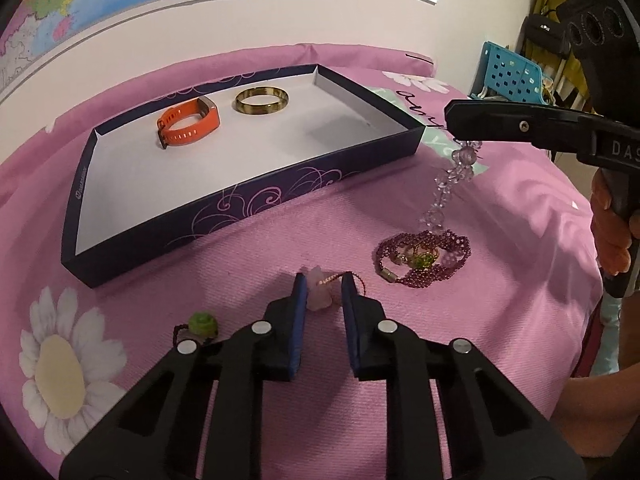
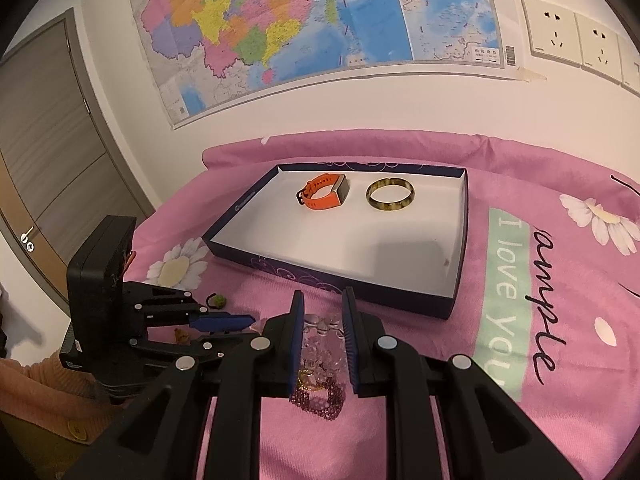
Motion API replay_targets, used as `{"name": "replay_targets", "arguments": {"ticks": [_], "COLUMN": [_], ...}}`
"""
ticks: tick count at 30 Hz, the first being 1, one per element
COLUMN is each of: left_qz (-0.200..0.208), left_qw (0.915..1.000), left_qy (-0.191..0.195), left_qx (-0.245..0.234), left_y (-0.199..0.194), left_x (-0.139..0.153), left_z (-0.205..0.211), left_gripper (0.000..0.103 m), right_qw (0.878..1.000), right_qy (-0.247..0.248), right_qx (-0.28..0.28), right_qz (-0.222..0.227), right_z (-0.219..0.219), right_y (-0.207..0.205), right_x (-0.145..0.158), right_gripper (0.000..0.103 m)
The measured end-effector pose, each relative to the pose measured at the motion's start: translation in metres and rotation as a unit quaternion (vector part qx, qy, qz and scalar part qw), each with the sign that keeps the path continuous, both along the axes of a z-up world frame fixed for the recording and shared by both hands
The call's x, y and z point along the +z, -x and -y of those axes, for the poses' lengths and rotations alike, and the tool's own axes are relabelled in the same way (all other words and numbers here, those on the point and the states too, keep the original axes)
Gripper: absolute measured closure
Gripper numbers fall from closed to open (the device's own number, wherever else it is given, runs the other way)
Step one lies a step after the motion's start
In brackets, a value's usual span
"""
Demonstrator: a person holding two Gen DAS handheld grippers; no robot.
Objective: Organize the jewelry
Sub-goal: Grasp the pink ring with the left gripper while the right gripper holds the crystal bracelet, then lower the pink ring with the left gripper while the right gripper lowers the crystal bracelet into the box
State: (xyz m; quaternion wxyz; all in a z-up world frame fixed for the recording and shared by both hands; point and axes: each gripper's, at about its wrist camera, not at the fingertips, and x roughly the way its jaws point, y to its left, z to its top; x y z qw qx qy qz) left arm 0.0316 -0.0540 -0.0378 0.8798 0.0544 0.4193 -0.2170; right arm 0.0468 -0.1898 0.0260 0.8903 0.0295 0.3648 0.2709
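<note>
both wrist views face wall, low, sharing box (image 1: 248,200)

The box (image 2: 456,276) is sitting open on top, so tongs can come in from above. Inside, the orange band (image 1: 188,122) and the gold ring (image 1: 262,100) are taking up the far end, and the near white floor is lying bare. The low dark wall is standing in the way from the side. In front, the purple bracelet (image 1: 424,260) and green bead (image 1: 203,323) are lying on the pink cloth (image 1: 500,280).
</note>
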Motion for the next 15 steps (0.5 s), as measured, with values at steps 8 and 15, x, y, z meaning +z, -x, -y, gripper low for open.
{"name": "replay_targets", "arguments": {"ticks": [8, 15], "left_qz": [0.006, 0.019], "left_qw": [0.9999, 0.9994], "left_qy": [0.012, 0.024], "left_qx": [0.005, 0.016], "left_y": [0.001, 0.002], "left_x": [0.009, 0.023], "left_z": [-0.002, -0.012], "left_gripper": [0.091, 0.091], "right_qw": [1.000, 1.000], "right_qy": [0.001, -0.001], "right_qx": [0.005, 0.006], "right_qz": [0.011, 0.024], "right_z": [-0.004, -0.007], "right_y": [-0.005, -0.009], "right_x": [0.007, 0.017], "right_gripper": [0.086, 0.086]}}
